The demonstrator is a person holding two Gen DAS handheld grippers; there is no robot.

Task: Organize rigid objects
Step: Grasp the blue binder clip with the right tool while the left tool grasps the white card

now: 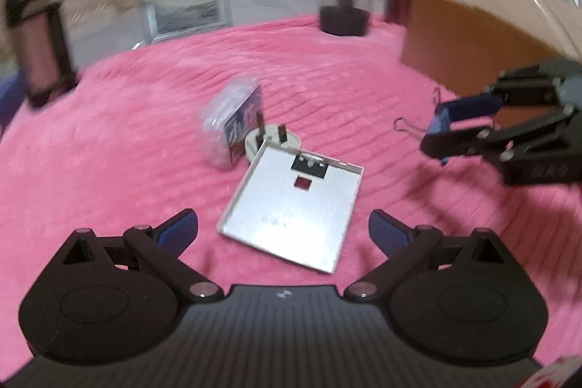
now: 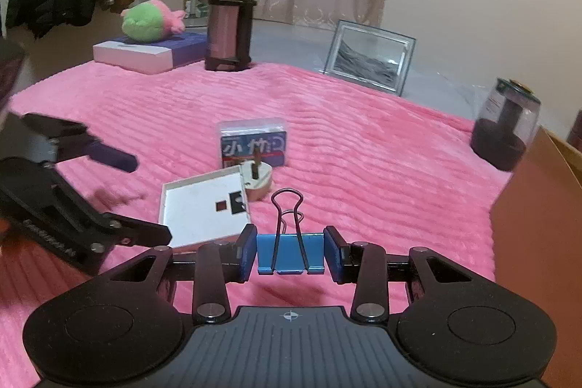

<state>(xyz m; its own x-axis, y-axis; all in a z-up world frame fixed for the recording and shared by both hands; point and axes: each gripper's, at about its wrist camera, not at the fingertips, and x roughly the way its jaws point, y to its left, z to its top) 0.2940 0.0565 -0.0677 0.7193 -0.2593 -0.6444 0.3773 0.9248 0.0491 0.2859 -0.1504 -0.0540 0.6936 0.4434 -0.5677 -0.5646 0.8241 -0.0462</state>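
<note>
My right gripper [image 2: 290, 251] was clamped on the blue binder clip [image 2: 290, 251], body crosswise between the pads, wire handles pointing forward and up at centre frame, held above the pink blanket [image 2: 363, 148]. My left gripper [image 1: 283, 235] was spread wide with nothing in it, the white tray [image 1: 291, 206] straight ahead between its fingers, so left was nearer. From the right view the tray [image 2: 203, 206] lay up-left of the clip, white plug [image 2: 258, 179] touching its far corner, card box [image 2: 252, 142] just behind.
</note>
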